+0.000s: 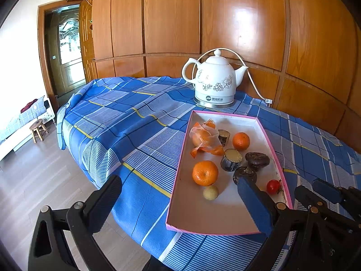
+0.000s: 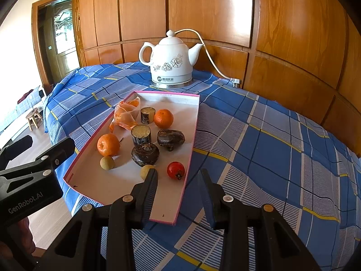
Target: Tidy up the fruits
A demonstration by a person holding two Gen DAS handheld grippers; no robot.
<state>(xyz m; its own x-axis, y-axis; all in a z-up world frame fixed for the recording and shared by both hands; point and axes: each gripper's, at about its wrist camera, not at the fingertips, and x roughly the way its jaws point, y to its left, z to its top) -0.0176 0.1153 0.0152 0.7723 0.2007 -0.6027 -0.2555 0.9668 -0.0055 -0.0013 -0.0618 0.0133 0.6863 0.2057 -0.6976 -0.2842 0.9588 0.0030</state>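
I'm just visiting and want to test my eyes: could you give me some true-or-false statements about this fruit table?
1. The fruit lies in a pink-edged tray. True.
2. The kettle stands inside the tray. False: it stands on the tablecloth behind it.
3. The right hand-held gripper grips the small red fruit. False: it is open and holds nothing.
4. Two loose oranges lie in the tray, one nearer than the other. True.

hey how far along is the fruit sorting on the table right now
Done: nothing looks grouped; two orange tangerines, dark water chestnuts, cut sugarcane pieces, small tan longans and a red cherry tomato lie mixed in the pink-edged white tray. In hand: nothing; left gripper and right gripper are open, empty. Left: all the sorting.
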